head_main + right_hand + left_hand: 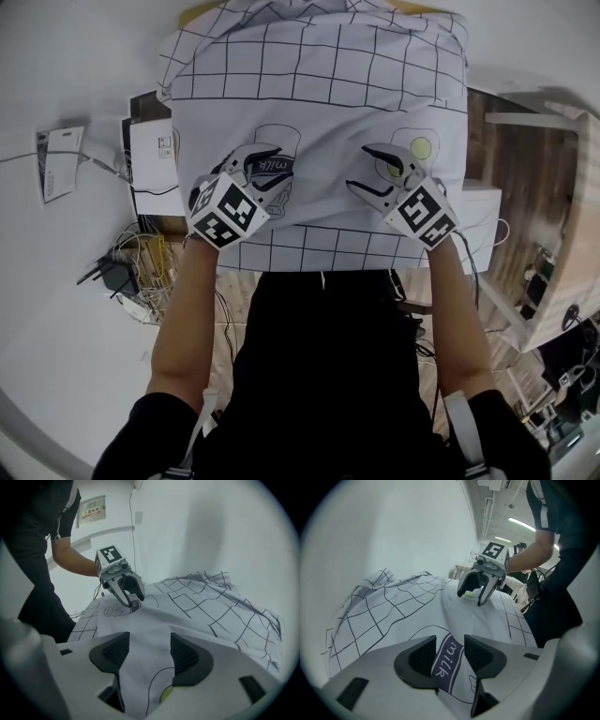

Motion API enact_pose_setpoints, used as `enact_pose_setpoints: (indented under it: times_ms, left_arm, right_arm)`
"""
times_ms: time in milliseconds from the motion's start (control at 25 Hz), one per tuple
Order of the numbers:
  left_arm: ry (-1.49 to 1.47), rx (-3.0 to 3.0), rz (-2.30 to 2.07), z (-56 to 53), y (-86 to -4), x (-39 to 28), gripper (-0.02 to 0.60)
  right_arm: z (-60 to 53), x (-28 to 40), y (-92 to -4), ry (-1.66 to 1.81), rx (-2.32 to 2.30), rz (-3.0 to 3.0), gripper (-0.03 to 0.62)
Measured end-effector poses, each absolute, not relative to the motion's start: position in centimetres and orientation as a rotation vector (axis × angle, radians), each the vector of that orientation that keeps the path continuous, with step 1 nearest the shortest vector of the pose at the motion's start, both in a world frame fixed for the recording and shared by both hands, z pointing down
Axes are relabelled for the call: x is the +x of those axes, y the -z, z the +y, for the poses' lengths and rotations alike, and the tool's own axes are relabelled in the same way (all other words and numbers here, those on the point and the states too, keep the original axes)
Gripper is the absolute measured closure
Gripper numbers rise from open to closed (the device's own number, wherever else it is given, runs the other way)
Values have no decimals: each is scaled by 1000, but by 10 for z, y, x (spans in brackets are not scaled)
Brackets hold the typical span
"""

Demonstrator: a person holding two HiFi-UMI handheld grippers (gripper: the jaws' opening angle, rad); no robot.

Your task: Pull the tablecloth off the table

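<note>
The white tablecloth point(319, 94) with a black grid lies over the table, and its far end is bunched into folds. Both grippers rest on its near, plain part. My left gripper point(272, 166) is open, and a raised ridge of cloth printed "milk" point(443, 660) runs between its jaws point(450, 656). My right gripper point(364, 169) is open too, with a fold of cloth point(140, 667) rising between its jaws point(150, 653). A yellow-green printed dot point(421, 147) sits just beside it. Each gripper view shows the other gripper, the right gripper point(472, 597) and the left gripper point(131, 603), open on the cloth.
The person stands at the near edge in dark clothes. A white box point(155, 155) and a tangle of cables point(141, 262) lie at the left, beyond them a paper sheet point(58, 159). Wooden boards point(511, 187) and white frames are at the right.
</note>
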State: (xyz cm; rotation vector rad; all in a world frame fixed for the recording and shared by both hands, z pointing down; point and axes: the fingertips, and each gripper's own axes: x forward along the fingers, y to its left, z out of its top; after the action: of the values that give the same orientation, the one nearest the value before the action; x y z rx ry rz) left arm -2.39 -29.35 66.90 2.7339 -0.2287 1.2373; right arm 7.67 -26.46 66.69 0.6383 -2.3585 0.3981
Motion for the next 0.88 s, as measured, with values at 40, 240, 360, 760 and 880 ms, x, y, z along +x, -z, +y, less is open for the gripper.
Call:
enact_pose_setpoints:
  times_ms: [40, 240, 360, 760, 880]
  left_arm:
    - [-1248, 2731, -226, -293, -671, -25, 387]
    - [-1300, 2720, -206, -292, -681, -26, 388]
    - [-1322, 2718, -191, -290, -685, -26, 387]
    - [-1317, 2723, -187, -291, -687, -26, 388]
    - [-1318, 2726, -190, -291, -687, -25, 391]
  right_arm:
    - [-264, 77, -669, -401, 637, -2353, 333]
    - [-263, 78, -679, -395, 620, -2315, 333]
    - [-263, 79, -684, -386, 612, -2287, 333]
    - [-263, 80, -691, -327, 616, -2243, 333]
    - [-263, 79, -690, -337, 613, -2240, 335]
